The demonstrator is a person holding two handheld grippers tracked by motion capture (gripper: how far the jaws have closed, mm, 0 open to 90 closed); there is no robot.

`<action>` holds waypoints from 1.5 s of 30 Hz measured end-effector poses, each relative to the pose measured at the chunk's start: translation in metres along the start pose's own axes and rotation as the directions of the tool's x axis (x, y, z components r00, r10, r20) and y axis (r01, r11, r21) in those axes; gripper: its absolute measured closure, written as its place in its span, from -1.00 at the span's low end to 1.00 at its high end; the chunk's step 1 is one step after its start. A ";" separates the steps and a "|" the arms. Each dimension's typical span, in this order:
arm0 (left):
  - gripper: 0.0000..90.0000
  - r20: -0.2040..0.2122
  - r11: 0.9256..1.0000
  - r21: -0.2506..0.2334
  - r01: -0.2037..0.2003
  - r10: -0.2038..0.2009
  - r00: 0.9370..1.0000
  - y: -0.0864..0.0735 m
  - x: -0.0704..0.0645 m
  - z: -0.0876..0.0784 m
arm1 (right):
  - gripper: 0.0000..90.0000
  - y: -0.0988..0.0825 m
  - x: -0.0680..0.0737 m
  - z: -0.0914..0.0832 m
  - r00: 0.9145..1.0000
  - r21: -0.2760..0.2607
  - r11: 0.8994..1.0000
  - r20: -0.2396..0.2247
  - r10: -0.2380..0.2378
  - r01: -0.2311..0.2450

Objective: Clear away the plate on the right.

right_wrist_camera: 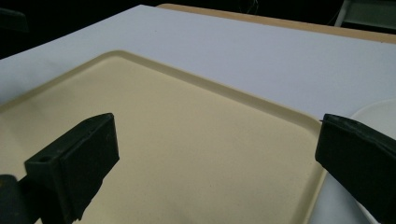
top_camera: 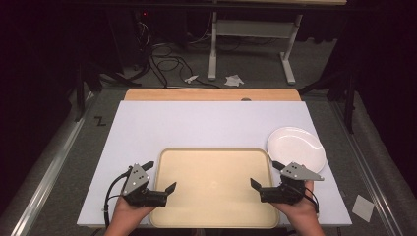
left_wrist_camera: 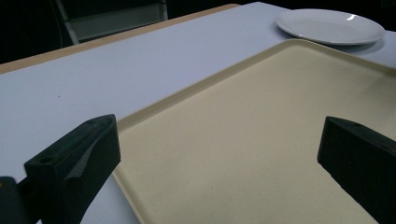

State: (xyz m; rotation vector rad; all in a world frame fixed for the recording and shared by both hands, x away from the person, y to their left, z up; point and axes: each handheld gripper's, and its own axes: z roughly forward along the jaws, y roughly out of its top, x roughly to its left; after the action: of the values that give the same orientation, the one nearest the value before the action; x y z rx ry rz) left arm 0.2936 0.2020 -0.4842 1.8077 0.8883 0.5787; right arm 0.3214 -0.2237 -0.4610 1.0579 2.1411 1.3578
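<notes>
A beige tray lies flat and bare at the near middle of the white tabletop. My left gripper is open, its jaws straddling the tray's left rim with nothing between them. My right gripper is open too, one jaw over the tray's right rim and the other beside it. A round white plate sits just past the tray's far right corner. The plate appears far off in the left gripper view, and its edge lies beside the right gripper's outer jaw.
Bare white tabletop stretches beyond the tray to a wooden strip at the far edge. On the floor beyond are a table frame, cables and scraps of paper. Another paper scrap lies on the floor at the right.
</notes>
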 end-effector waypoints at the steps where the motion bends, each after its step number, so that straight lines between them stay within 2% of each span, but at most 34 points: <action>1: -0.99 0.001 1.000 -0.002 0.006 -0.006 1.000 0.000 0.000 0.000 | -0.99 0.000 0.000 -0.001 1.000 -0.005 1.000 -0.003 0.007 -0.007; 6: -0.99 0.005 1.000 0.003 0.003 -0.003 1.000 -0.001 0.000 0.001 | -0.99 0.000 -0.003 -0.001 1.000 0.001 1.000 -0.008 0.018 -0.018; 13: -0.99 0.005 1.000 0.005 -0.002 0.001 1.000 -0.001 0.001 0.000 | -0.99 -0.001 -0.001 0.000 1.000 0.007 1.000 -0.012 -0.003 0.003; 29: -0.99 0.019 1.000 0.013 -0.019 0.019 1.000 -0.002 -0.002 0.002 | -0.99 -0.001 -0.001 -0.002 1.000 0.010 1.000 -0.012 -0.003 0.003; 39: -0.99 0.019 1.000 0.014 -0.016 0.015 1.000 -0.002 0.000 0.002 | -0.99 0.000 -0.005 -0.005 1.000 -0.001 1.000 -0.004 0.006 -0.006; 45: -0.99 0.019 1.000 0.014 -0.015 0.014 1.000 -0.002 0.002 0.001 | -0.99 0.000 -0.011 -0.009 1.000 -0.006 1.000 0.013 0.028 -0.028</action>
State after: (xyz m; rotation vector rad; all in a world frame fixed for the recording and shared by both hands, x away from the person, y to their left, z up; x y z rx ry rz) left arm 0.2945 0.2033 -0.4866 1.8312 0.8694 0.5647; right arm 0.3223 -0.2378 -0.4577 1.0961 2.1193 1.3646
